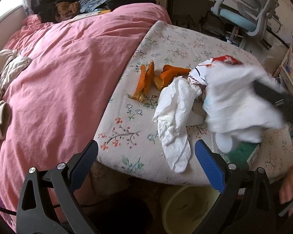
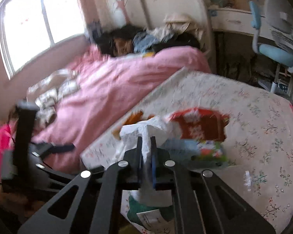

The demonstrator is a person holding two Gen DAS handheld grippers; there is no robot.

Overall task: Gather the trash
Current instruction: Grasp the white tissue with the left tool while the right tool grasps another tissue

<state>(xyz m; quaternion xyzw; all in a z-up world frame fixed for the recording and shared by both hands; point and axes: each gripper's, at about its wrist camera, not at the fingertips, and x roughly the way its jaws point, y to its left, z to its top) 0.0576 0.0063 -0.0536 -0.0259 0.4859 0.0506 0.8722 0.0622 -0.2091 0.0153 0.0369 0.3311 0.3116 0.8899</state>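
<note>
Orange peels (image 1: 146,80) lie on the floral sheet (image 1: 127,128) in the left wrist view, with a crumpled white tissue (image 1: 175,113) just right of them. My left gripper (image 1: 146,144) hovers open above the bed's near edge, nothing between its fingers. My right gripper (image 2: 146,139) is shut on a strip of white crumpled paper (image 2: 146,128). From the left wrist it shows as a dark blur (image 1: 273,95) on a white bundle (image 1: 238,101). A red wrapper (image 2: 201,124) lies behind that bundle and a green packet (image 1: 242,154) sits under it.
A pale yellow bin (image 1: 185,206) stands on the floor below the bed edge. A pink duvet (image 1: 68,78) covers the left of the bed, clothes heaped at its head. A blue desk chair (image 1: 244,15) stands at far right. A person's hand (image 1: 291,187) shows at lower right.
</note>
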